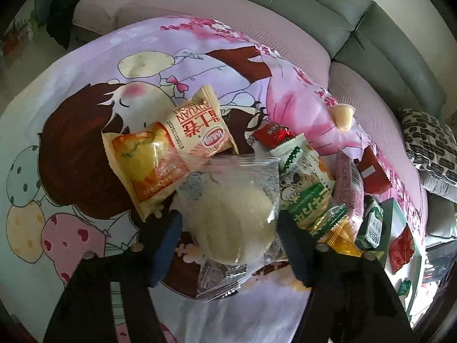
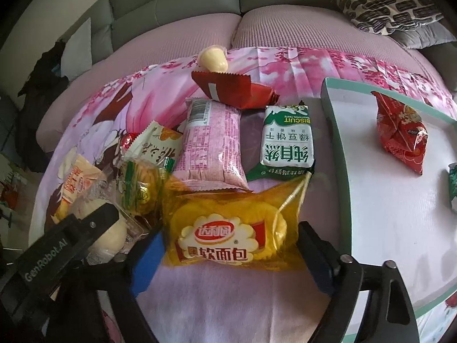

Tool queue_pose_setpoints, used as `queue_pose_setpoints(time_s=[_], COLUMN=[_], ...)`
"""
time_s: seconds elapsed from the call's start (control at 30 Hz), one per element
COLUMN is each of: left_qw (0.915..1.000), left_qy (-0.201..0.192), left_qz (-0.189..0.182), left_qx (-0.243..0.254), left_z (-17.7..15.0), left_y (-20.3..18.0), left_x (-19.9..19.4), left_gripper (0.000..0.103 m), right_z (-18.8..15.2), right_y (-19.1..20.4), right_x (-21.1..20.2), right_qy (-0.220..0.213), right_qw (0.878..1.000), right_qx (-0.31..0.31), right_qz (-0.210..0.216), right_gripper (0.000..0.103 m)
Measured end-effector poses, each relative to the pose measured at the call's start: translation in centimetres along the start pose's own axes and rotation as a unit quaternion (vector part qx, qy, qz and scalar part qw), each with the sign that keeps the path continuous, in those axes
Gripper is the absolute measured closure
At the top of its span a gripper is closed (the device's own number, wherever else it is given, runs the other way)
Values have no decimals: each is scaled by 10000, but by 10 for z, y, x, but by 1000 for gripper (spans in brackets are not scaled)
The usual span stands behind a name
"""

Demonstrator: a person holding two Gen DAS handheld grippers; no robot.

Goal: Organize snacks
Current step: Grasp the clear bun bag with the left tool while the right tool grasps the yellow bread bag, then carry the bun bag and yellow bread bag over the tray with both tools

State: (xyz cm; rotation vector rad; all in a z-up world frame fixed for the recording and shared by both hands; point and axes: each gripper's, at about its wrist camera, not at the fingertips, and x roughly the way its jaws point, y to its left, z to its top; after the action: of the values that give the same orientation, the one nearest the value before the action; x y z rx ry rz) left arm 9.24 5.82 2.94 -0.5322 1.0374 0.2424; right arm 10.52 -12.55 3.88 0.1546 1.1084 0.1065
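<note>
A: Why does the right gripper (image 2: 228, 245) straddle the yellow soft-bread pack (image 2: 228, 228)?
B: Probably to carry it to the white tray (image 2: 385, 200) just beside it; the jaws stand spread, not pinching.
A: And the left gripper (image 1: 228, 245)?
B: Likewise released, either side of the clear-wrapped bun (image 1: 234, 223). Everything lies on a cartoon sheet (image 1: 71, 143) over a grey sofa (image 2: 171, 8).

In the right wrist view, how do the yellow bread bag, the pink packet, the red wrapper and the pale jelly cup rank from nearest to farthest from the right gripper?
1. Yellow bread bag, between the right gripper fingers.
2. Pink packet, just beyond it.
3. Red wrapper, behind the packet.
4. Pale jelly cup, farthest, near the sofa.
</note>
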Motion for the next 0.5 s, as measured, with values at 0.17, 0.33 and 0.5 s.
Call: queue_pose_setpoints(time_s=[0.17,0.33,0.5], left_qw=[10000,9999,9998], left_qy=[-19,-57,-117], left_qz=[9,15,32], left_qx=[57,98,136], left_z=[-1,-1,-1], left_y=[-2,-3,-4], left_x=[-1,-2,-6], left_gripper=[43,44,45], right_z=[-1,0,3], right_y=[-2,-4,-8], right_x=[-1,-4,-12], right_qy=[-1,-34,-165], right_qw=[10000,10000,9998], right_qx=[24,69,110], right_qz=[37,55,82], right_gripper=[16,17,18])
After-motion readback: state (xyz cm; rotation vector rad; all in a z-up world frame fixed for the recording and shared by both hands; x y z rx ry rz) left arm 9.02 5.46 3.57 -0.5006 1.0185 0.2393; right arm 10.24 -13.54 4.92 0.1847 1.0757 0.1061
